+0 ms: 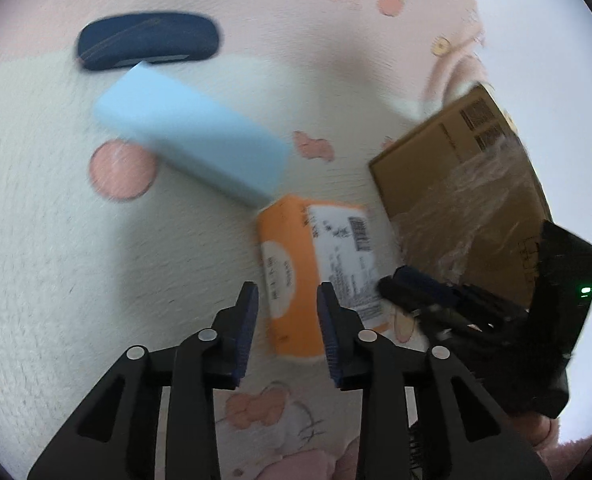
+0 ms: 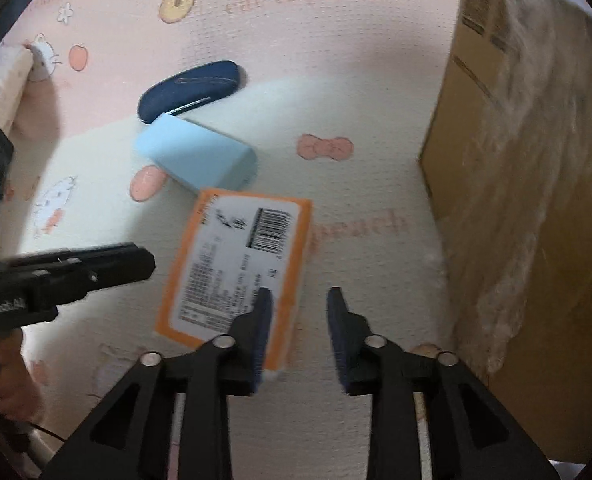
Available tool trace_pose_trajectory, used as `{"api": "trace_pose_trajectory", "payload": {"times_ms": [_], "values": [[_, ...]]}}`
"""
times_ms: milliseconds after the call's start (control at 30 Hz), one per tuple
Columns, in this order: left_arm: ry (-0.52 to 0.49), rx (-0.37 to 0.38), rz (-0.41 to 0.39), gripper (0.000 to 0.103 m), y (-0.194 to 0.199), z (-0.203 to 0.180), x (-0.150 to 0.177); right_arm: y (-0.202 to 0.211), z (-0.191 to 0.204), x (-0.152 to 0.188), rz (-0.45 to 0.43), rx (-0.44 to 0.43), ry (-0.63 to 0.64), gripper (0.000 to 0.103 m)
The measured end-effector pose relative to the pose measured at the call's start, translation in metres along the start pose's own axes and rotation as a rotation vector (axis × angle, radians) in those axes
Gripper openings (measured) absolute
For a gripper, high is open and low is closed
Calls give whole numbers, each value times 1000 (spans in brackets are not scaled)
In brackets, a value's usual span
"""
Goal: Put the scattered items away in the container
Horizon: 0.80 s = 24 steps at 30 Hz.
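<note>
An orange box with a white barcode label (image 1: 316, 264) (image 2: 236, 268) lies on the pink patterned mat. A light blue block (image 1: 192, 140) (image 2: 196, 156) lies just beyond it, and a dark navy case (image 1: 148, 40) (image 2: 190, 88) lies farther back. The cardboard box (image 1: 464, 184) (image 2: 528, 184), wrapped in clear tape, stands at the right. My left gripper (image 1: 287, 296) is open, hovering over the near end of the orange box. My right gripper (image 2: 301, 300) is open, its left finger over the orange box's right edge, empty. Each gripper shows in the other's view: the right gripper (image 1: 428, 288) and the left gripper (image 2: 96, 264).
The mat (image 2: 356, 92) has peach and cat prints and spans both views. A white cushion edge (image 2: 0, 76) lies at the far left. The person's hand (image 2: 8, 380) holds the left gripper's handle at the lower left.
</note>
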<state>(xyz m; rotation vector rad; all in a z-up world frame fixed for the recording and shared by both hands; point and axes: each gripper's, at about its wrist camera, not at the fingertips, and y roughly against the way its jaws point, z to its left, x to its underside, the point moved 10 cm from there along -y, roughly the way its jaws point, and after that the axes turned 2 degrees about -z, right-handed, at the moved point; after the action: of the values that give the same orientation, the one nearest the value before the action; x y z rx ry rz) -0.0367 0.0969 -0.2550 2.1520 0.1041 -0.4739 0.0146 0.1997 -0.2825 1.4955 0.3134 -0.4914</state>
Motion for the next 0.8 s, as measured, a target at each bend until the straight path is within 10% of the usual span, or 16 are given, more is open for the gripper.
{"api": "trace_pose_trajectory", "payload": {"times_ms": [633,800], "values": [[-107,-107,36,22,-20,-10,6,-33,-29,13,-2,27,15,38],[-97,-86,31,22,-17,-7,8,-33,-18,13,40,-94,-42,13]]}}
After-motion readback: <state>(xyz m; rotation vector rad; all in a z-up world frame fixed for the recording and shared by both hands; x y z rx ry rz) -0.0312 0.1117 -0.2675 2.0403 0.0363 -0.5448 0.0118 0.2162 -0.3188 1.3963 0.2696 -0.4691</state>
